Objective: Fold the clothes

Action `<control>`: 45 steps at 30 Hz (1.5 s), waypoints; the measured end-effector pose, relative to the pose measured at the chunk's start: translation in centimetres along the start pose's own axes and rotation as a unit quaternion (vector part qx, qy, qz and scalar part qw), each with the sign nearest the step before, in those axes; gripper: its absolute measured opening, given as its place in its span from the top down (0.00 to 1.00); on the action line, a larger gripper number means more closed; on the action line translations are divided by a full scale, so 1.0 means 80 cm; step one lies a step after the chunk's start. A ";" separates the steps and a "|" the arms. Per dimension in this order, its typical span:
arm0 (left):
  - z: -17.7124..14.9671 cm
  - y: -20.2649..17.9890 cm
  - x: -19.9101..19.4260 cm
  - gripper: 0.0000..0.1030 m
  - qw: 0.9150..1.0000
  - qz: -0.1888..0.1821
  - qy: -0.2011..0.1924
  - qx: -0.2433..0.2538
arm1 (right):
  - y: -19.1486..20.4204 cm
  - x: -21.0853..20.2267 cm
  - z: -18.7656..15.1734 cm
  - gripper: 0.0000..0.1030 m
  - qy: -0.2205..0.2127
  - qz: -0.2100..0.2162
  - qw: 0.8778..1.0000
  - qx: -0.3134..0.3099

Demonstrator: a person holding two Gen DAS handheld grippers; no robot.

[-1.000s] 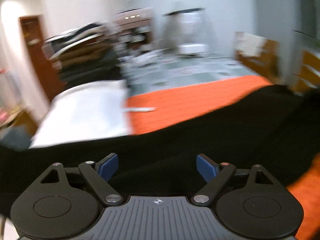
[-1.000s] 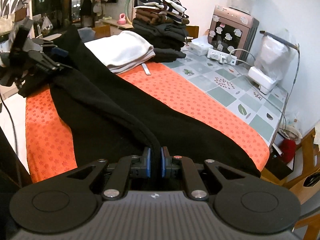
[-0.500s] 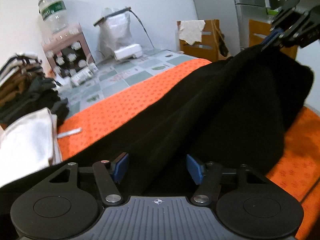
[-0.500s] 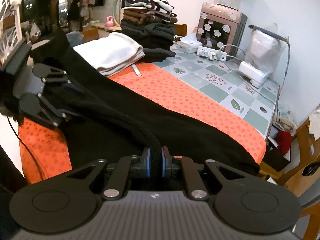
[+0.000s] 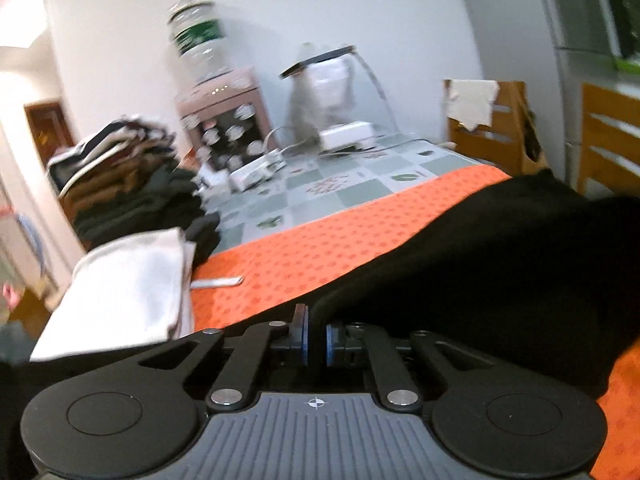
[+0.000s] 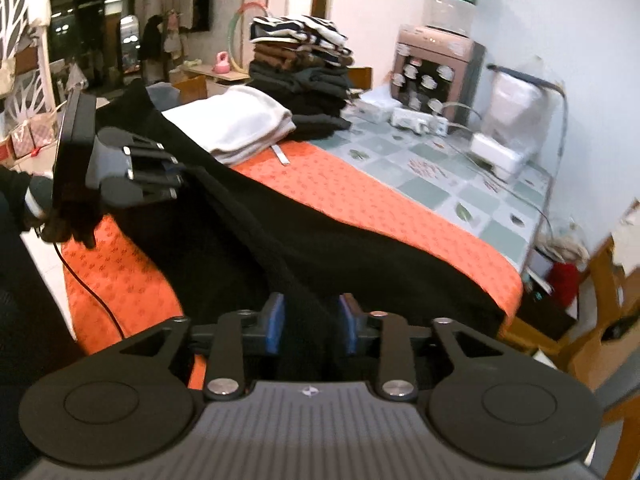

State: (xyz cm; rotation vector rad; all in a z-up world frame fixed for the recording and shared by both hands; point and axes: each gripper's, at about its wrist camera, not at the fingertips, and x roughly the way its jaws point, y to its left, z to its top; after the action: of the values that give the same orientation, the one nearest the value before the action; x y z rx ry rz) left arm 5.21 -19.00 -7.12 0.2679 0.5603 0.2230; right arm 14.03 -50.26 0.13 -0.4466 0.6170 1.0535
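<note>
Your left gripper (image 5: 316,338) has its blue-padded fingers pressed together on an edge of the long black knitted garment (image 5: 500,264), which spreads away toward 2 o'clock in your left wrist view. In your right wrist view the same left gripper (image 6: 176,178) sits at 9 o'clock, lifting that end of the black cloth (image 6: 320,236) above the orange patterned table cover (image 6: 360,196). Further along, at 11 o'clock, a folded white towel-like cloth (image 6: 236,122) lies just beside the garment, with a small flat silver strip (image 6: 280,156) on the orange cover near it. Behind the white cloth stands a tall stack of folded dark, brown and striped clothes (image 6: 304,72). At 12 o'clock the garment runs down the cover toward you. Your right gripper (image 6: 310,324) has its fingers spread apart, with the black fabric bunched between them; whether the pads touch it cannot be told. At 1 o'clock a pink water dispenser with a clear bottle (image 6: 436,52) stands on the green-and-white checked tablecloth (image 6: 432,168).
</note>
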 end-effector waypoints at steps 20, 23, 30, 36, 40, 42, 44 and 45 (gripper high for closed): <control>0.026 0.030 0.026 0.87 0.994 0.021 0.072 -0.076 | 0.036 0.001 -0.192 0.39 0.076 -0.166 0.983 -0.028; 0.027 0.032 0.031 0.86 0.994 0.024 0.076 -0.078 | 0.023 0.005 -0.171 0.41 0.045 -0.185 0.981 -0.034; 0.019 0.034 0.029 0.86 0.993 0.036 0.078 -0.083 | -0.005 0.018 -0.132 0.41 0.055 -0.146 0.979 -0.130; 0.008 0.029 0.004 0.87 0.992 0.064 0.065 -0.087 | 0.017 0.013 -0.125 0.41 0.089 -0.115 0.953 -0.264; 0.003 0.022 -0.022 0.91 0.991 0.092 0.048 -0.089 | 0.023 0.015 -0.121 0.87 0.107 -0.075 0.944 -0.303; 0.003 0.014 -0.051 0.91 0.988 0.119 0.030 -0.090 | 0.024 0.011 -0.120 0.88 0.105 -0.059 0.944 -0.307; 0.004 0.003 -0.086 0.92 0.984 0.151 0.015 -0.091 | 0.024 -0.005 -0.119 0.89 0.082 -0.061 0.944 -0.314; 0.005 -0.002 -0.106 0.92 0.981 0.169 0.010 -0.096 | 0.023 -0.014 -0.118 0.90 0.069 -0.062 0.944 -0.316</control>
State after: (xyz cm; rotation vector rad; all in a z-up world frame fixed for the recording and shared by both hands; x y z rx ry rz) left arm -1.53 -21.59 -2.66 0.1727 0.5068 0.6061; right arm 9.57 -56.02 -6.29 -1.1146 0.3535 1.0941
